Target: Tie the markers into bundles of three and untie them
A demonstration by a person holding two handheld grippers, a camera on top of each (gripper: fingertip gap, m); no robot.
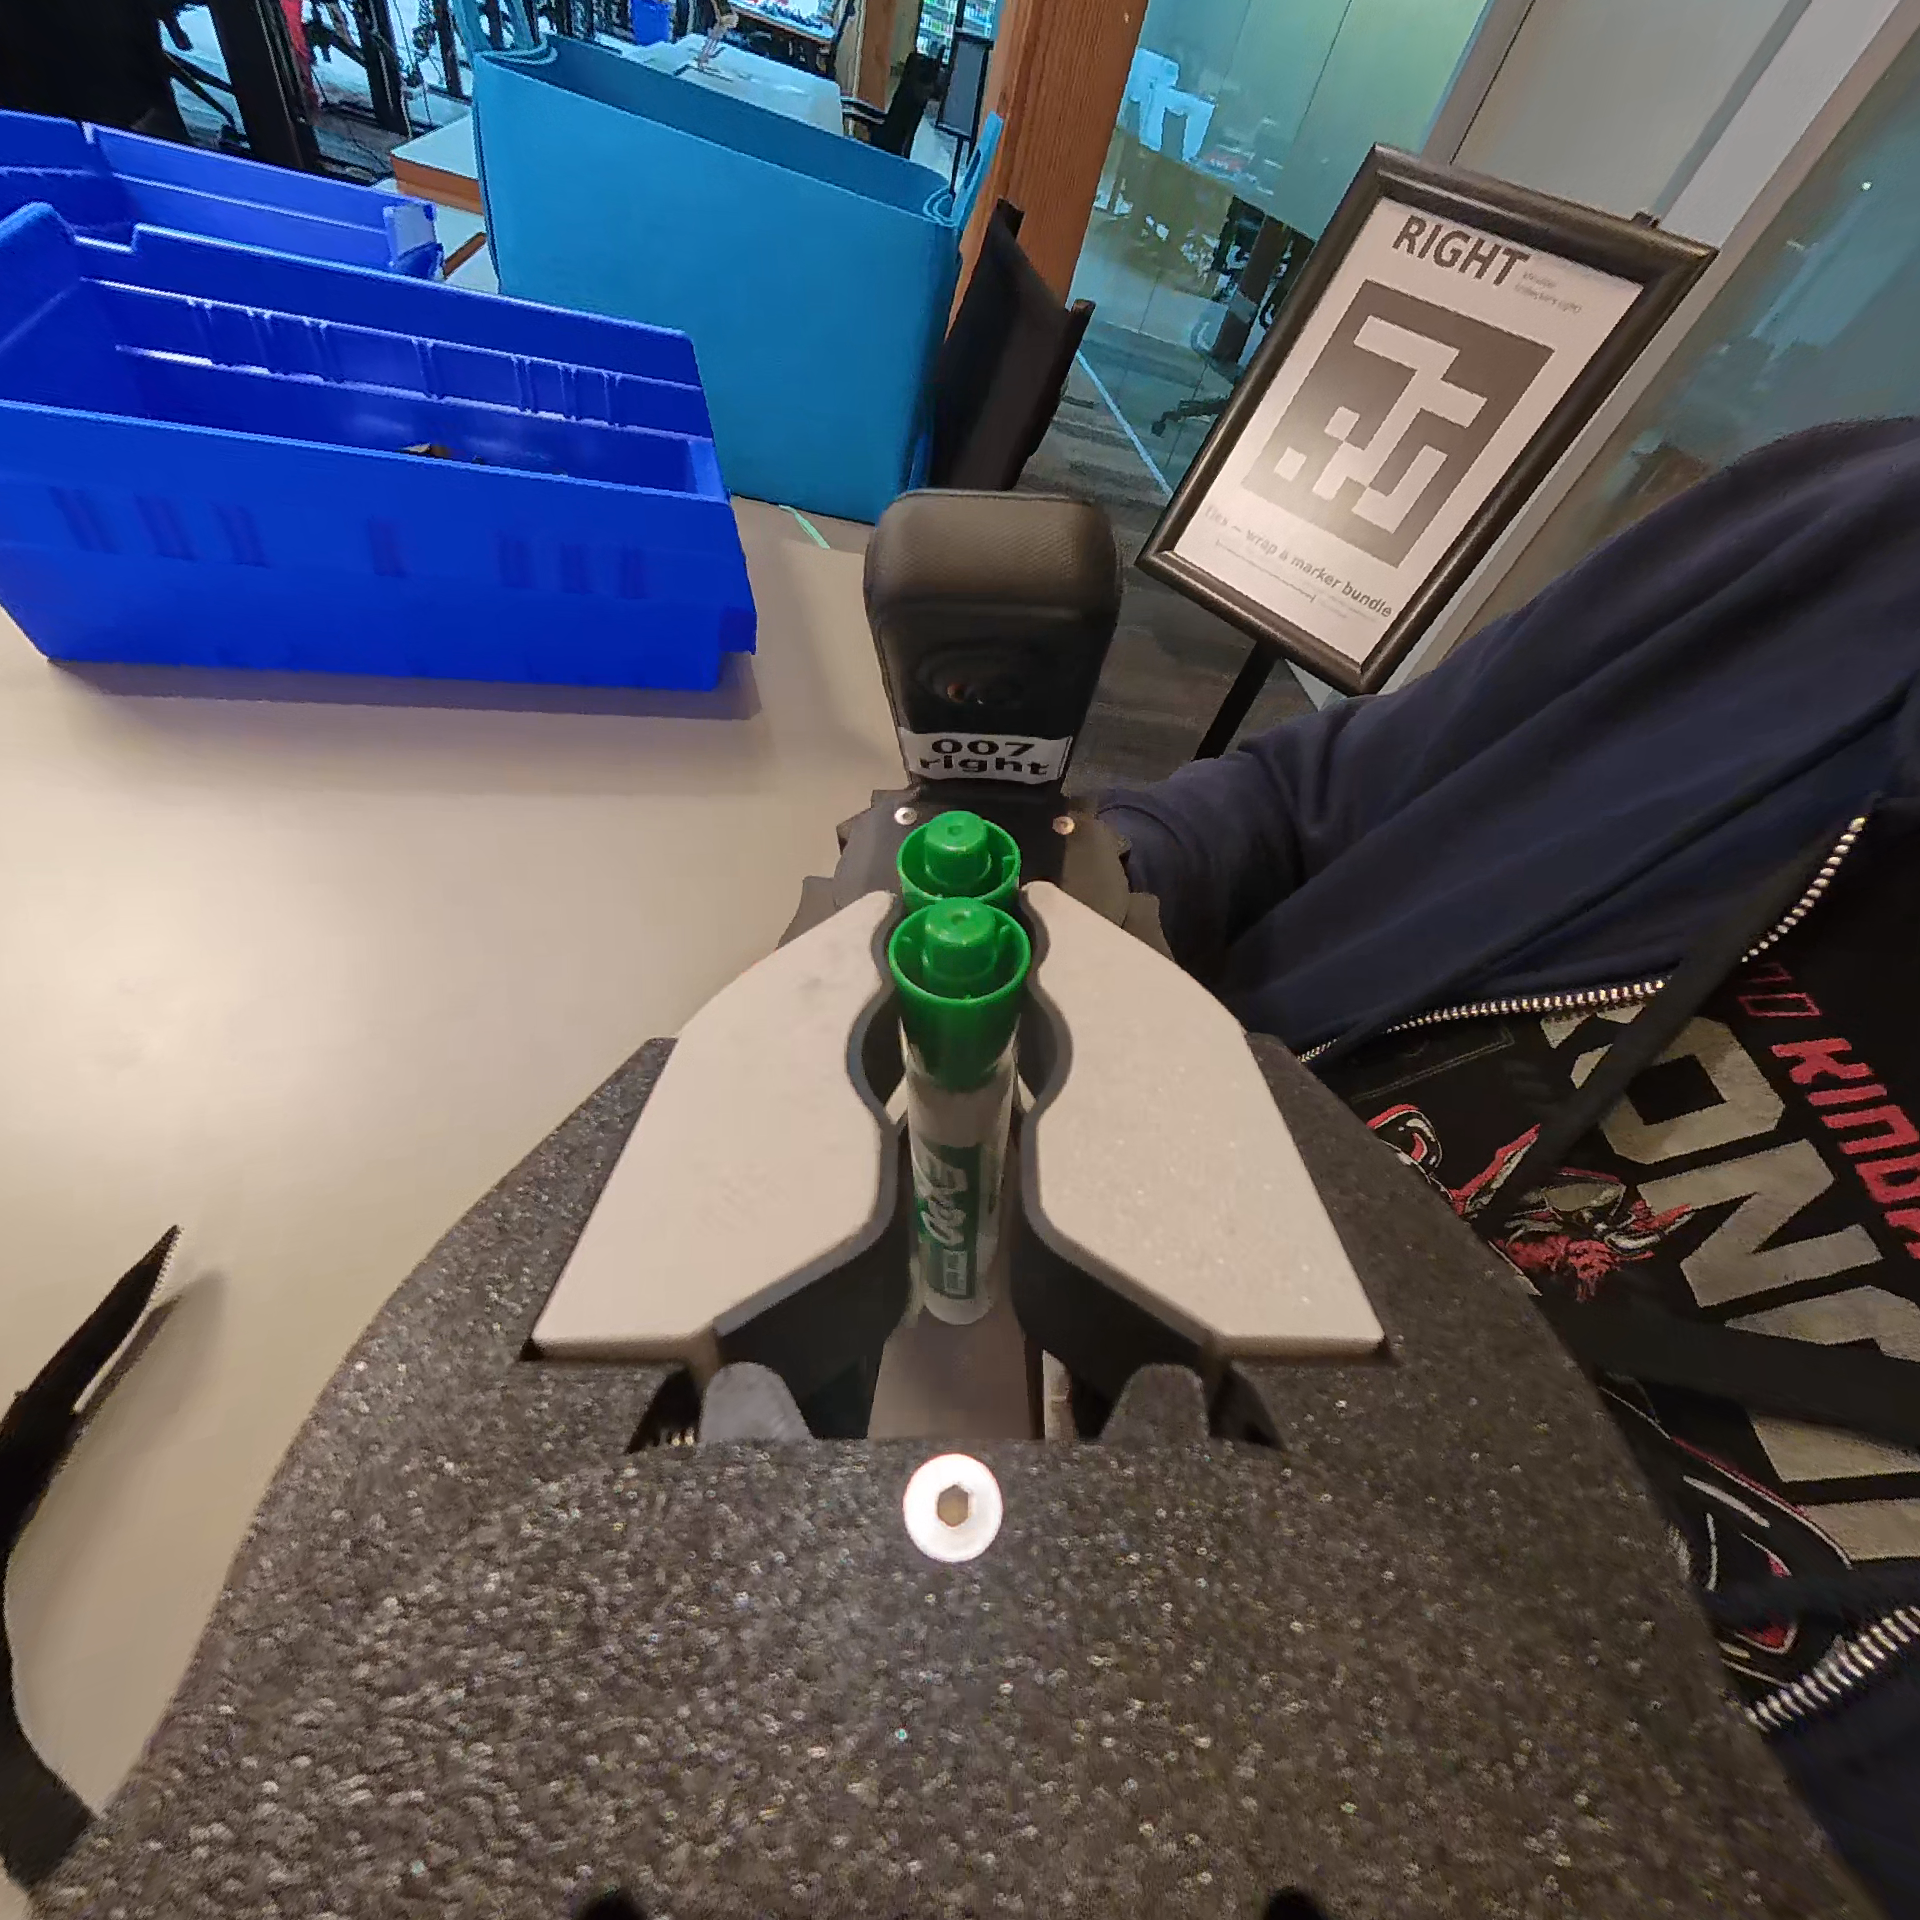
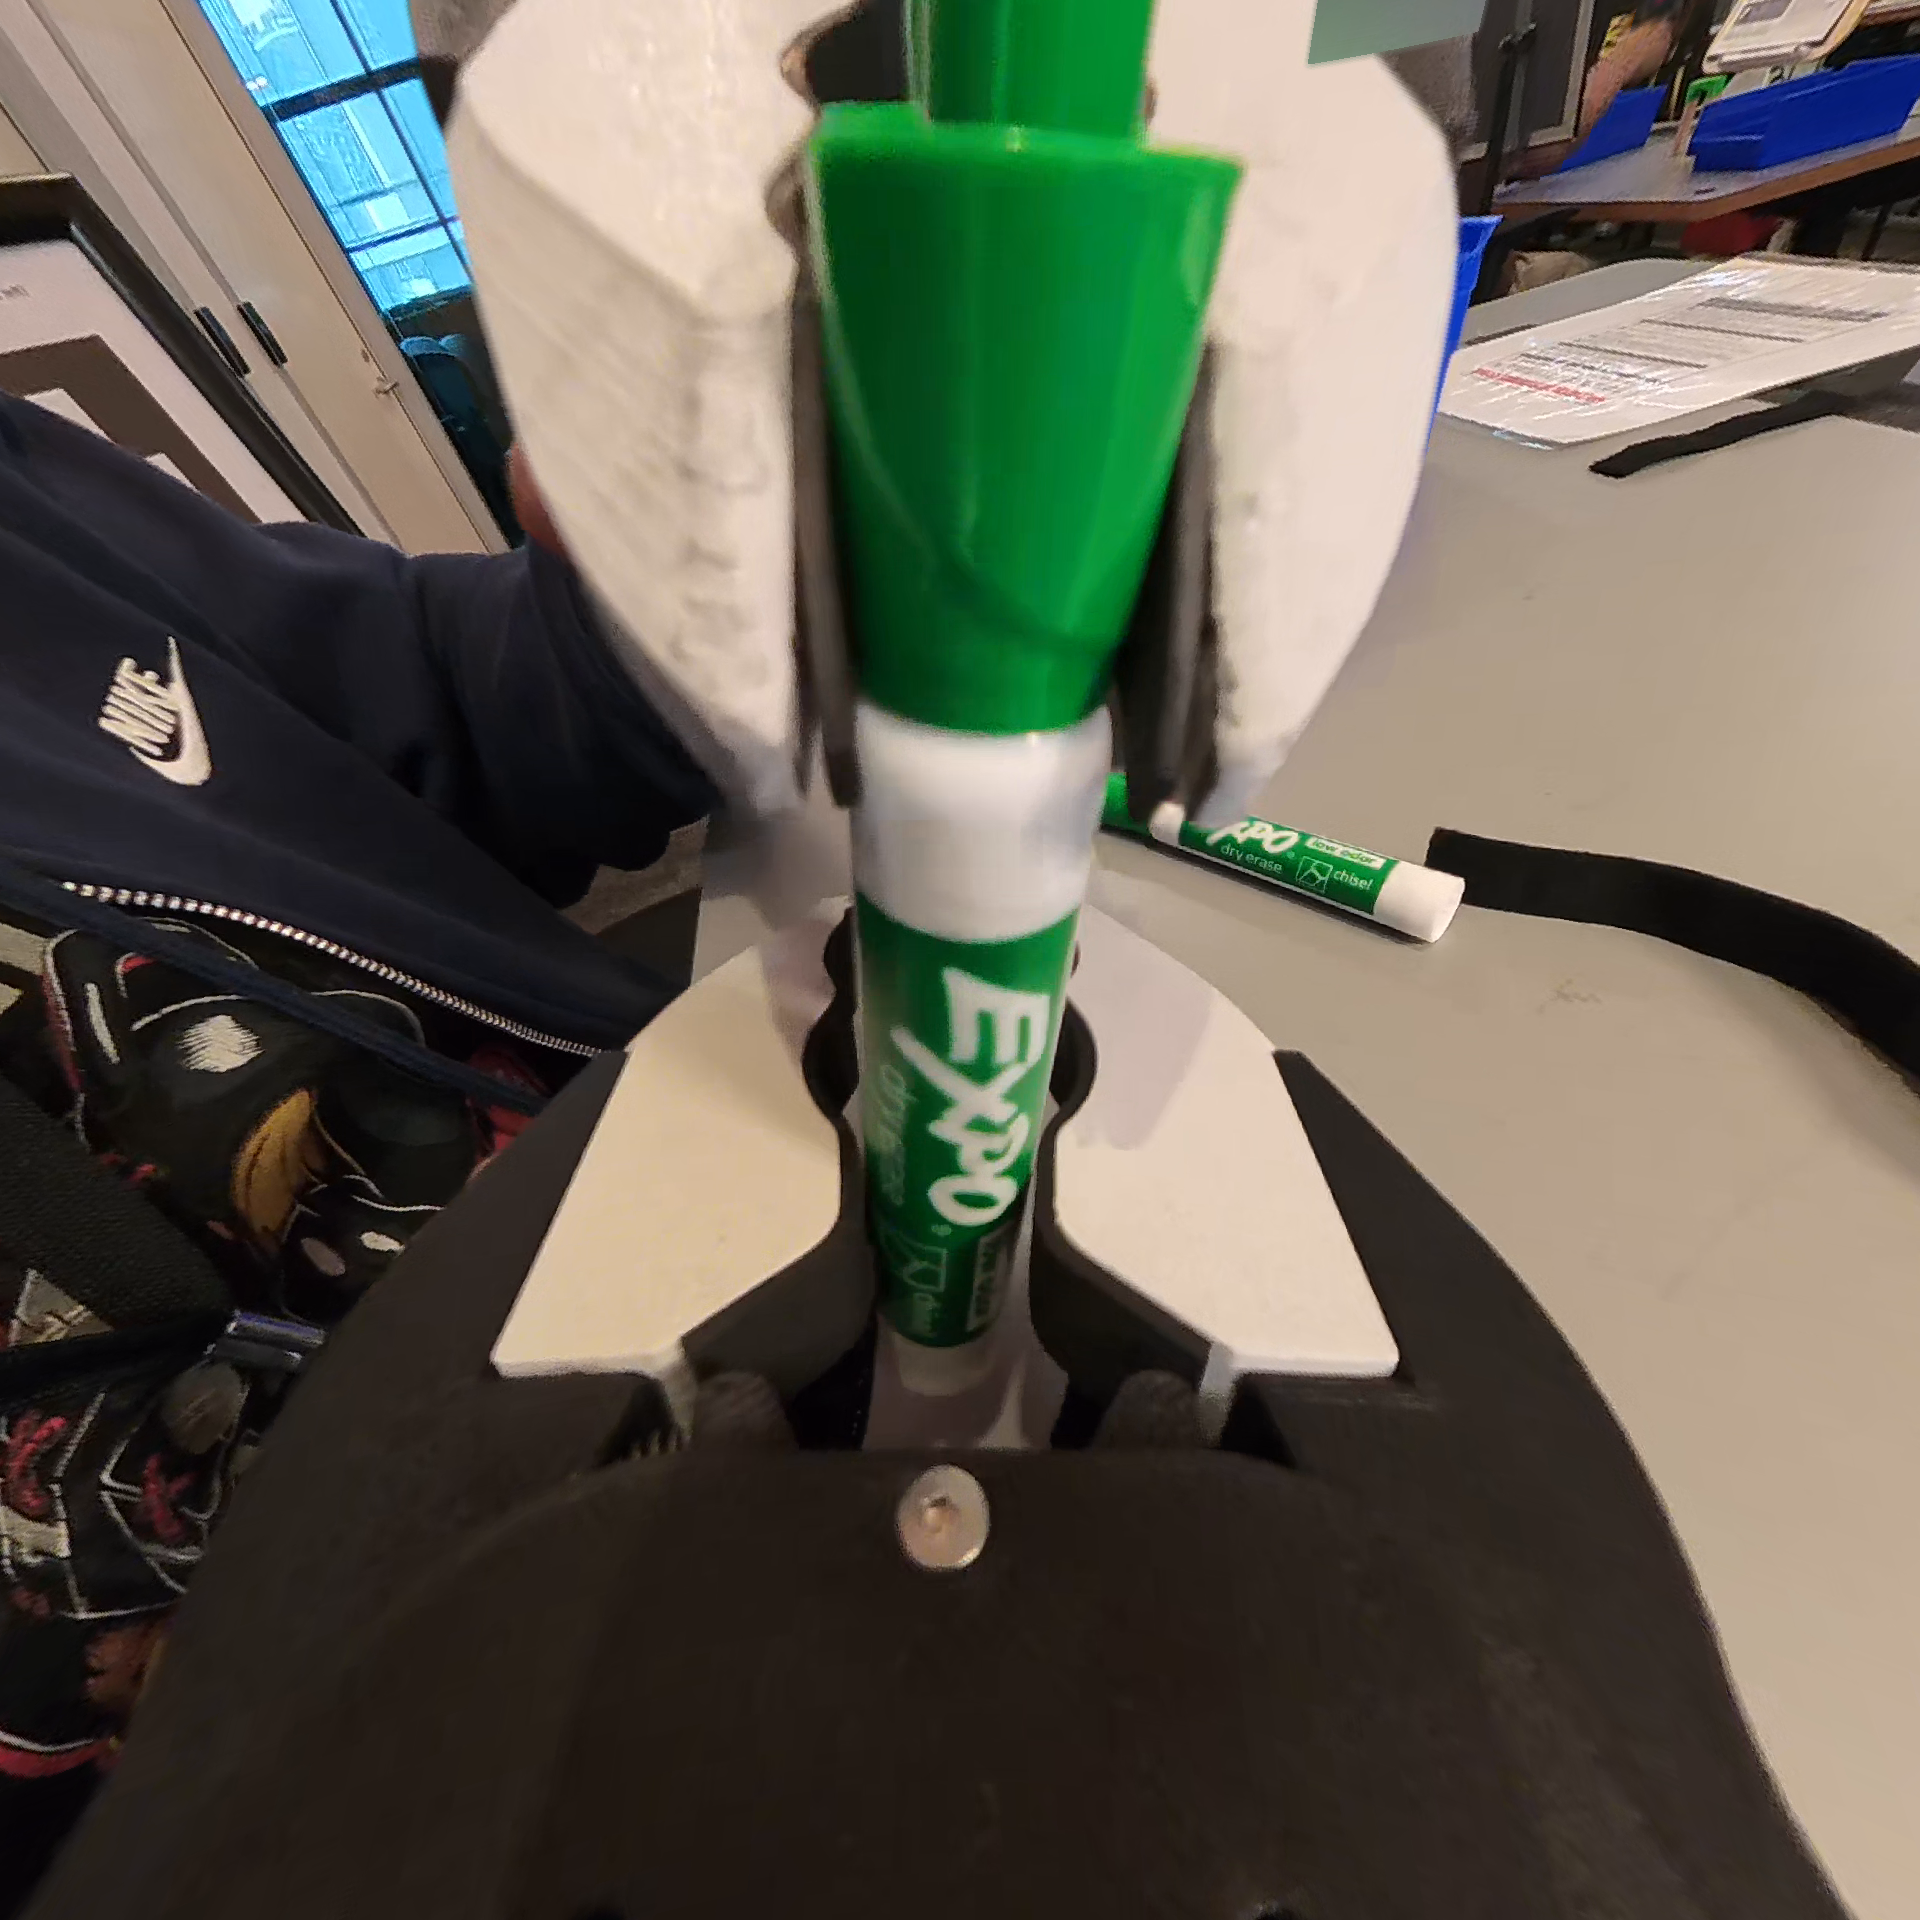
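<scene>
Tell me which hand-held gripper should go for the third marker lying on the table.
Probably right: both grip green markers, but the loose marker lies just beyond the right hand-held gripper. The left faces away from it.

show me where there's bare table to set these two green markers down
Left wrist view: the tabletop is bare from the blue bins to the black strap. Right wrist view: bare tabletop between the two black straps; crowded by the lying green marker and laminated sheet.
</scene>
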